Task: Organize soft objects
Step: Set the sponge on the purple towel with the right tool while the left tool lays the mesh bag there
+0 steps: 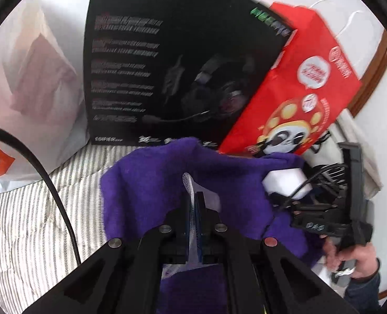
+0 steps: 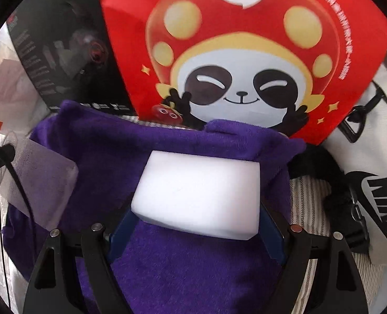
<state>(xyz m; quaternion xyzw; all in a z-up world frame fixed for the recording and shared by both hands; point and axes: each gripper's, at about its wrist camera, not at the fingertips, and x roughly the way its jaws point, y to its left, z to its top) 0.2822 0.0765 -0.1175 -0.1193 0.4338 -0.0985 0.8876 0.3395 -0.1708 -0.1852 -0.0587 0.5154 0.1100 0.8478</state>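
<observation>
Nearest the left wrist camera, the left gripper (image 1: 196, 204) has its jaws clenched almost together on a thin, pale sheet of clear wrapping (image 1: 190, 183) that stands up between them. Just beyond lies the purple towel (image 1: 151, 183), rumpled and spread over a striped bedsheet (image 1: 23, 209). A black cable (image 1: 49, 180) curves across the sheet at the left. To the right, the person's hand (image 1: 360, 259) grips the right gripper's handle.

From the right wrist camera, the right gripper (image 2: 196, 204) has its jaws spread wide and clamped on a white foam block (image 2: 198, 193), one blue finger (image 2: 122, 227) against each side. The block is held just over the middle of the towel (image 2: 167, 267), which fills the space under and around it. The clear wrapping (image 2: 41, 180) lies on the towel's left part.

Behind the towel, the way is crowded: a red paper bag (image 2: 245, 39) with a cartoon panda leans right behind the towel's far edge, and a black headset box (image 1: 172, 60) stands beside it, overlapped by the bag. Left of the box rests a white plastic bag (image 1: 28, 78). At the right lies a white Nike bag (image 2: 376, 183) with black straps.
</observation>
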